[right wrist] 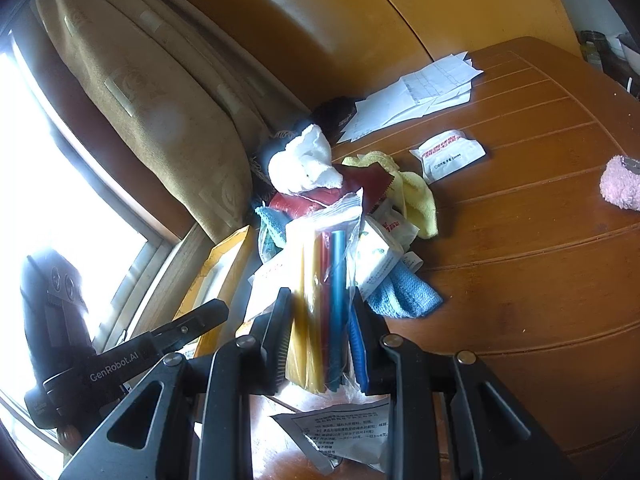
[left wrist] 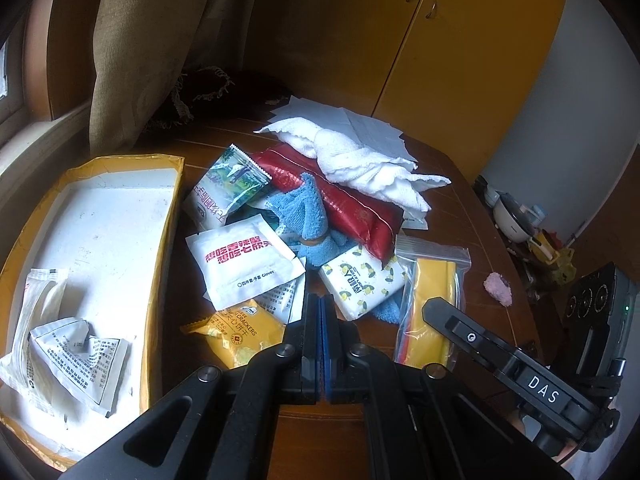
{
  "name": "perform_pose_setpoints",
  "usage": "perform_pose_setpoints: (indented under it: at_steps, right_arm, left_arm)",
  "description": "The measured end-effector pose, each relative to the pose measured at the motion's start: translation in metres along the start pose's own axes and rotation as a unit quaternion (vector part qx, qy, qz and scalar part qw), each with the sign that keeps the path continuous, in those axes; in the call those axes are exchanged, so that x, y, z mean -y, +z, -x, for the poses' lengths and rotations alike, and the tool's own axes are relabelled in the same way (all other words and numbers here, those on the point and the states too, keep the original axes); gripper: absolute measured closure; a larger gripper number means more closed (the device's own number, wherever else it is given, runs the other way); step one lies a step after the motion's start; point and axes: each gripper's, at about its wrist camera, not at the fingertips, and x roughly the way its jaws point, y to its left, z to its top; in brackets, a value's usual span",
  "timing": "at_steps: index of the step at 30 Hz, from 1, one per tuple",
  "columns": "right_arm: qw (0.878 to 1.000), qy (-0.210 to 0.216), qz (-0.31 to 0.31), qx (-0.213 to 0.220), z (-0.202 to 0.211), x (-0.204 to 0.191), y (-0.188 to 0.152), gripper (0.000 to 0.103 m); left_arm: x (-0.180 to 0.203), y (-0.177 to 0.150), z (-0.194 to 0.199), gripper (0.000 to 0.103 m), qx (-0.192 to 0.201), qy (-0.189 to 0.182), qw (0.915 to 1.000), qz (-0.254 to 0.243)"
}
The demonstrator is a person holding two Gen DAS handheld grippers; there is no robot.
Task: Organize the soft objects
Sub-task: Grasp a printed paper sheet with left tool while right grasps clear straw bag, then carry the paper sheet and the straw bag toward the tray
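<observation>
A pile of soft packets lies on the wooden table (left wrist: 492, 264): white towel (left wrist: 360, 160), red pouch (left wrist: 344, 200), blue cloth (left wrist: 308, 216), white glove packet (left wrist: 244, 264), lemon-print tissue pack (left wrist: 364, 284), yellow cracker packet (left wrist: 240, 332). My left gripper (left wrist: 322, 320) is shut and empty just in front of the pile. My right gripper (right wrist: 320, 320) is shut on a clear zip bag of coloured sticks (right wrist: 320, 272), which also shows in the left wrist view (left wrist: 432, 304). A yellow-rimmed white box (left wrist: 100, 240) at the left holds a few white packets (left wrist: 76, 352).
Loose papers (left wrist: 360, 124) lie at the table's far side. A pink fluffy item (right wrist: 620, 184) sits apart to the right. A yellow cloth (right wrist: 416, 196) and another white packet (right wrist: 448, 156) lie beyond the pile. Curtain (left wrist: 152, 40) and window sill are at the left, cupboard behind.
</observation>
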Motion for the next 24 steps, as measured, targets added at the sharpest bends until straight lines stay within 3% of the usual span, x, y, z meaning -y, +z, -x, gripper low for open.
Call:
perform_pose_setpoints:
  at_steps: [24]
  right_arm:
    - [1.0,0.003,-0.018,0.007,0.0024,0.0072,0.0004,0.078]
  left_arm:
    - [0.0023,-0.0064,-0.0061,0.103,-0.009,0.011,0.9998,-0.011]
